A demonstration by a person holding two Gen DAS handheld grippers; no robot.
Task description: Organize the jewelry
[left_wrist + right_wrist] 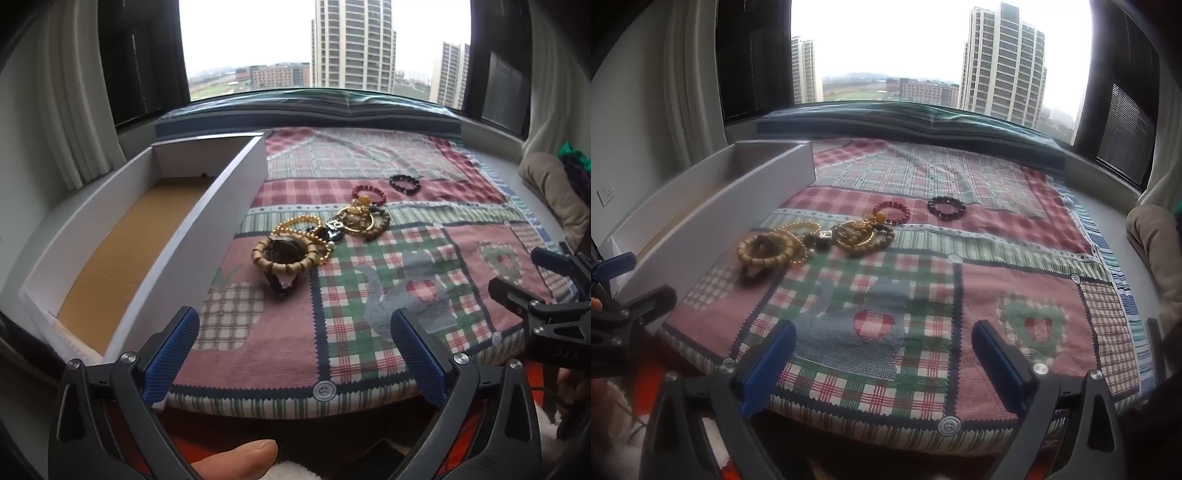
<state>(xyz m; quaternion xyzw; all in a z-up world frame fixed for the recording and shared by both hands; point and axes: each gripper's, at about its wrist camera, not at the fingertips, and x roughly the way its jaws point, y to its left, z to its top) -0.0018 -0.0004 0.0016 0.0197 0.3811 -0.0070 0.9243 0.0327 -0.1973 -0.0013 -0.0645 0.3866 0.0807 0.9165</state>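
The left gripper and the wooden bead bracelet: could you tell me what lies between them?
Only bare patchwork quilt lies between the left gripper and the wooden bead bracelet, per the left wrist view.

Beaded bracelets [284, 247] lie heaped, perhaps tangled, beside the white box [177, 236].

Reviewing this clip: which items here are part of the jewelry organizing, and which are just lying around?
Belongs to the job:
- tan bead bracelet
- gold bead strand
- gold ring cluster
- red bracelet
- dark bracelet
- white box
- left gripper and right gripper, jaws open

Lying about:
- patchwork quilt
- beige cushion
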